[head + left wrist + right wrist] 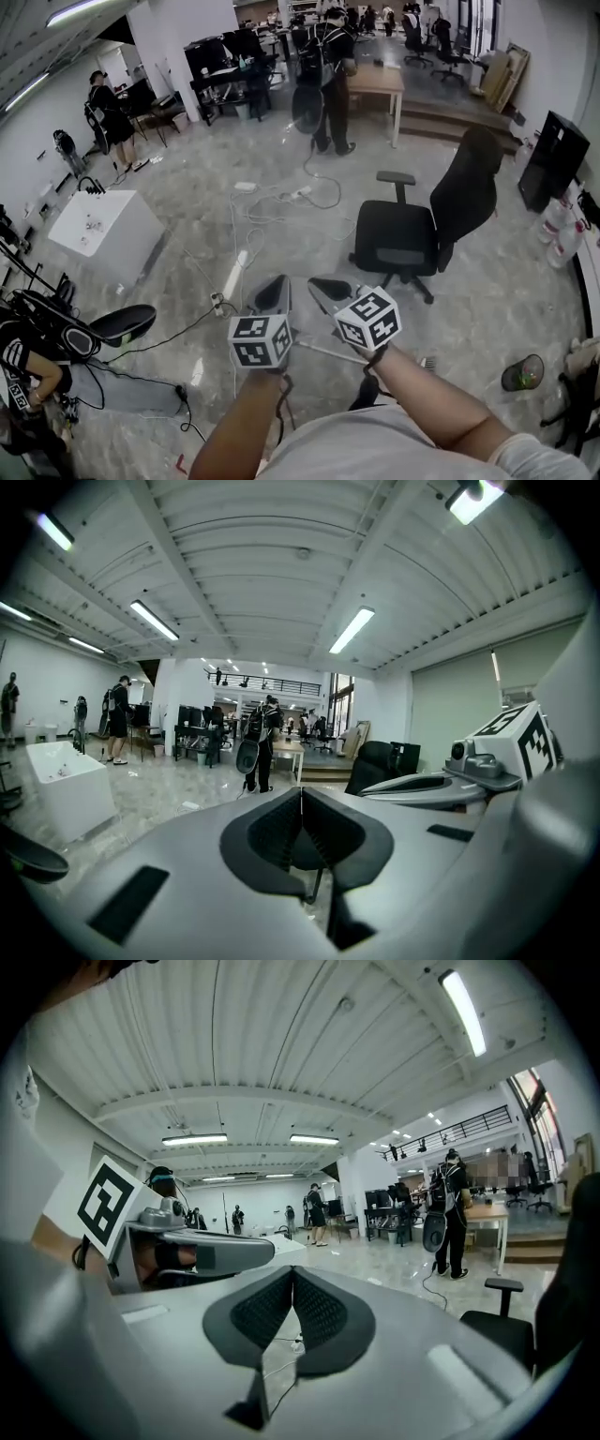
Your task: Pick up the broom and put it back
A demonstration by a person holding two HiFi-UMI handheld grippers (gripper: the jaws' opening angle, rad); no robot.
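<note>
Two shut, empty claws ahead of the pickup.
Reads as the approach step: holds left claw (301, 803) and right claw (292, 1283) side by side above the floor (487, 300), pads pressed together on each, nothing gripped. Locates the broom only tentatively, as a thin pale rod (323, 350) lying on the floor below the right claw in the head view, apart from both claws; cannot confirm. Calls next, by judgement, for this: open one claw, tip it down toward the rod, set the pads either side, close, lift. Hides most of the rod behind the forearms; leaves a small ribbed piece (427, 362) past the right arm too small to identify as bristles. Shows no storage spot for the broom. Keep clear of the cables (281, 202) and office chair (412, 234).
</note>
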